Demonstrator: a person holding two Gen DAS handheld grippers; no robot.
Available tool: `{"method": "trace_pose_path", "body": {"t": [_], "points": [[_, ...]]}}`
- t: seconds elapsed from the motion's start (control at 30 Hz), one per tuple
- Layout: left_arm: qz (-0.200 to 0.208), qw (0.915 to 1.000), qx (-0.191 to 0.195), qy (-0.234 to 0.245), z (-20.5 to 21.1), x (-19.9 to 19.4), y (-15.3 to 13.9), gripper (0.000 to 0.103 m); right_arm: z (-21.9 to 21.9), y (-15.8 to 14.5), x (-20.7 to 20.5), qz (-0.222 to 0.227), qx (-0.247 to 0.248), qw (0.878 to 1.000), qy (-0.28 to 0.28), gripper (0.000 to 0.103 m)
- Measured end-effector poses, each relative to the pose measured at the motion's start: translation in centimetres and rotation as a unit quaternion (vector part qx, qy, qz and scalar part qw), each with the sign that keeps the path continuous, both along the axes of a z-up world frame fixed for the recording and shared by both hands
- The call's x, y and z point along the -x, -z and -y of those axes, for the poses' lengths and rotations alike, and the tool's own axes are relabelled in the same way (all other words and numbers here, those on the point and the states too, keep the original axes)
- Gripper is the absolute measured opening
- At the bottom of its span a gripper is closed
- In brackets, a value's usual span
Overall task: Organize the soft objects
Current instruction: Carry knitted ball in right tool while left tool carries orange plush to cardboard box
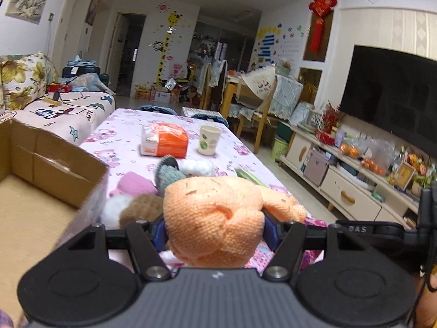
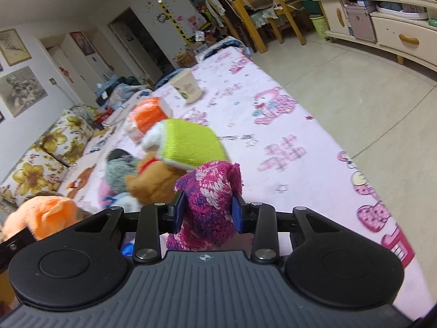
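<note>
My left gripper (image 1: pixel 214 225) is shut on an orange knitted cloth (image 1: pixel 215 218), bunched between its blue pads above the table. An open cardboard box (image 1: pixel 54 169) stands just left of it. My right gripper (image 2: pixel 208 211) is shut on a pink and purple woolly cloth (image 2: pixel 211 202), with both pads pressing its sides. Beyond lies a pile of soft things: a brown plush bear (image 2: pixel 153 183), a grey fuzzy toy (image 2: pixel 117 172), a green and white sponge-like cloth (image 2: pixel 191 145) and a pink cloth (image 1: pixel 133 183). The orange cloth (image 2: pixel 43 216) also shows at the lower left of the right wrist view.
A table under a pink patterned cloth (image 2: pixel 286 142) carries an orange tissue pack (image 1: pixel 164 139) and a paper cup (image 1: pixel 209 139). A floral sofa (image 1: pixel 24 82) lines the left side. Dining chairs (image 1: pixel 259 101), a TV (image 1: pixel 390 93) and its cabinet (image 1: pixel 347 180) stand to the right across bare floor.
</note>
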State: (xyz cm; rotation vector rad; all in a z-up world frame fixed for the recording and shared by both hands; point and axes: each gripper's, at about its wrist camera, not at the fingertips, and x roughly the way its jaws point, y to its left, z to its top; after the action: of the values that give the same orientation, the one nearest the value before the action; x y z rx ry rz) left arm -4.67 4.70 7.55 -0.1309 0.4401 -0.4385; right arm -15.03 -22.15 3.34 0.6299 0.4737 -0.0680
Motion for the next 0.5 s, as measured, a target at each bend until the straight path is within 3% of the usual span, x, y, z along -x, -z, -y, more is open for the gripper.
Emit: {"method": "trace_pose_path", "body": {"t": [0.27, 0.5], "points": [[0.017, 0.9983, 0.026, -0.049, -4.2, 0.4, -1.6, 0.066, -3.5, -4.5, -0.3, 0.064, -0.007, 0.996, -0.059, 0.043], [0.022, 0.9894, 0.048, -0.135, -9.2, 0.0, -2.5, 0.066, -9.6, -7.6, -4.0, 0.097, -0.036, 0.984, -0.144, 0.043]]}}
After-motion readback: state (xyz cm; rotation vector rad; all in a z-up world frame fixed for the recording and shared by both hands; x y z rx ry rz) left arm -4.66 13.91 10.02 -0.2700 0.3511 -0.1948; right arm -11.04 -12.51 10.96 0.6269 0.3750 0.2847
